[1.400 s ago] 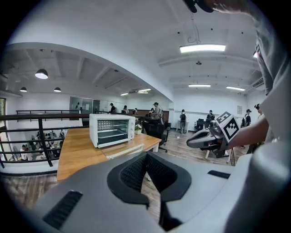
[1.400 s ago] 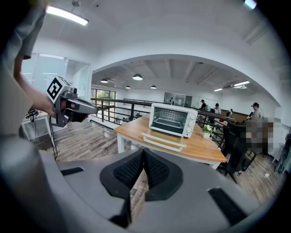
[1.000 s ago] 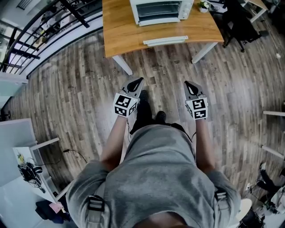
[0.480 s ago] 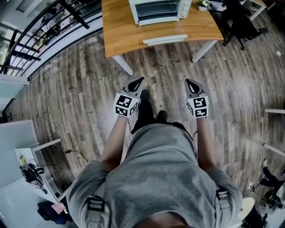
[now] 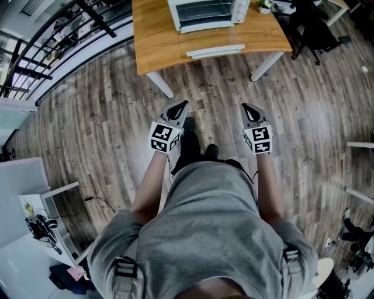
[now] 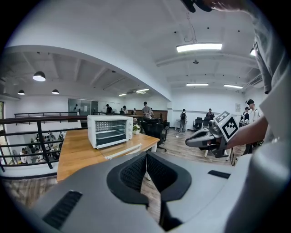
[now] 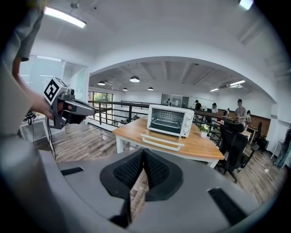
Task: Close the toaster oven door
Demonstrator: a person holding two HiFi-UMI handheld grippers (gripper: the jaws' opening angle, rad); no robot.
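Observation:
A white toaster oven (image 5: 204, 13) stands on a wooden table (image 5: 158, 41) at the top of the head view. Its door (image 5: 216, 51) hangs open, flat toward the table's front edge. Both grippers are held over the wood floor, well short of the table. My left gripper (image 5: 181, 106) is shut and empty, and so is my right gripper (image 5: 246, 108). The left gripper view has the oven (image 6: 110, 130) and open door (image 6: 122, 151) far beyond the shut left gripper (image 6: 146, 157). From the shut right gripper (image 7: 143, 152), the oven (image 7: 169, 120) and door (image 7: 163, 141) are likewise distant.
A black office chair (image 5: 318, 29) stands right of the table, and a small potted plant (image 5: 267, 7) sits beside the oven. A black railing (image 5: 58, 29) runs along the left. White desks stand at the lower left and right edges. Several people stand far behind.

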